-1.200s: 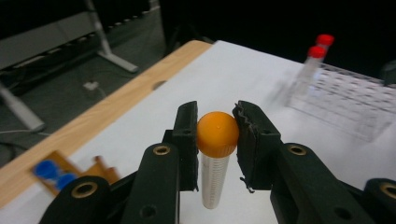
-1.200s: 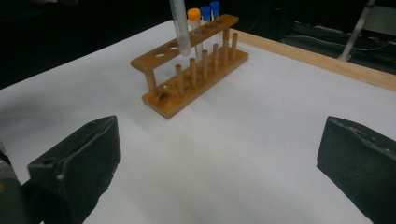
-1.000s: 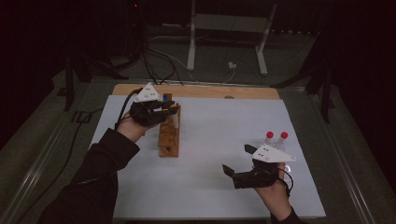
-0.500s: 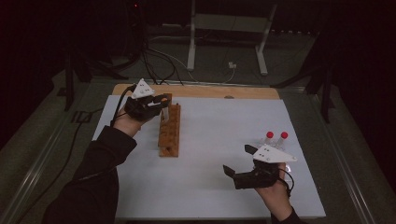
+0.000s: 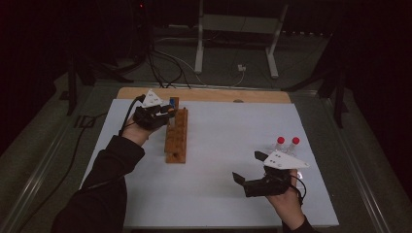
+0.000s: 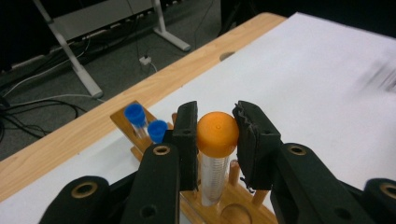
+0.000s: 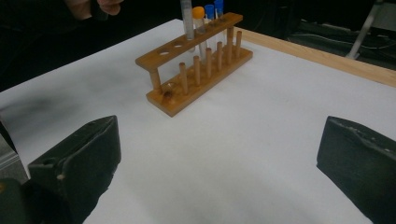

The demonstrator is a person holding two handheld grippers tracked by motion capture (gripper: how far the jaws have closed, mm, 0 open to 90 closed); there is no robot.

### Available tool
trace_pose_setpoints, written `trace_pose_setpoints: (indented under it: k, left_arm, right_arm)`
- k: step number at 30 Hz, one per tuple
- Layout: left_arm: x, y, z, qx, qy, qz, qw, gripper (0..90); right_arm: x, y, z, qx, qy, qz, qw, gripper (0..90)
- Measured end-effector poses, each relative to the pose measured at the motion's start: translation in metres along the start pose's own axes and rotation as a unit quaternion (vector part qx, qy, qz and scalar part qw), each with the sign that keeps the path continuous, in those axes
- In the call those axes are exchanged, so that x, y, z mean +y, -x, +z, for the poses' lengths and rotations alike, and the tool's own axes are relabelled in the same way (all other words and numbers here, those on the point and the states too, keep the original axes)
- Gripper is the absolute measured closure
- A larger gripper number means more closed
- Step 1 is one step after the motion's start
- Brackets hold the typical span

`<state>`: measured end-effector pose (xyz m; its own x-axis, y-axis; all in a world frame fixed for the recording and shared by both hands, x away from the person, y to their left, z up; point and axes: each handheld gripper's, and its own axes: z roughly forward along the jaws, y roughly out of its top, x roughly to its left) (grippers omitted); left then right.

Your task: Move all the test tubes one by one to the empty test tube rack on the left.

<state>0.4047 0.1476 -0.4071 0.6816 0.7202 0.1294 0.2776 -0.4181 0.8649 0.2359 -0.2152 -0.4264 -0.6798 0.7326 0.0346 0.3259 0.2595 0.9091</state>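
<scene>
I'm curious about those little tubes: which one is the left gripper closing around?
The orange-capped tube standing in the wooden rack, between the left gripper fingers. The two blue-capped tubes stand beyond it, untouched.

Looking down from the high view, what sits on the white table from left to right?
Left claw → wooden rack → right claw → two red-capped tubes.

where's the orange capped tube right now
In the left gripper view the orange-capped tube stands upright in the wooden rack, between the left gripper's jaws, just this side of two blue-capped tubes.
</scene>
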Motion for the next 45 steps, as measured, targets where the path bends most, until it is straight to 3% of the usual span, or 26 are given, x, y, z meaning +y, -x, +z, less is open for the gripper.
trace_pose_setpoints:
  k: [12,24,37,40,45]
  left_arm:
    - [-0.017,-0.003,0.011,-0.006,-0.016,-0.016,0.9997,71.9]
    - [-0.022,-0.001,0.019,-0.004,-0.041,-0.006,0.9991,71.8]
    - [-0.024,0.001,0.018,-0.002,-0.037,0.000,0.9993,70.5]
    - [-0.023,0.003,0.014,0.005,-0.027,0.000,0.9996,60.6]
    - [-0.016,0.005,0.003,-0.007,-0.010,-0.002,0.9999,48.2]
  right_arm:
    - [-0.001,0.001,0.001,0.005,-0.002,0.001,1.0000,0.0]
    - [-0.001,0.002,0.001,0.006,-0.001,0.001,1.0000,0.0]
    - [-0.001,0.002,0.001,0.006,-0.001,0.003,1.0000,0.0]
    - [0.000,0.002,0.000,0.007,0.000,0.002,1.0000,0.0]
    - [0.000,0.003,-0.001,0.006,0.003,0.004,1.0000,0.0]
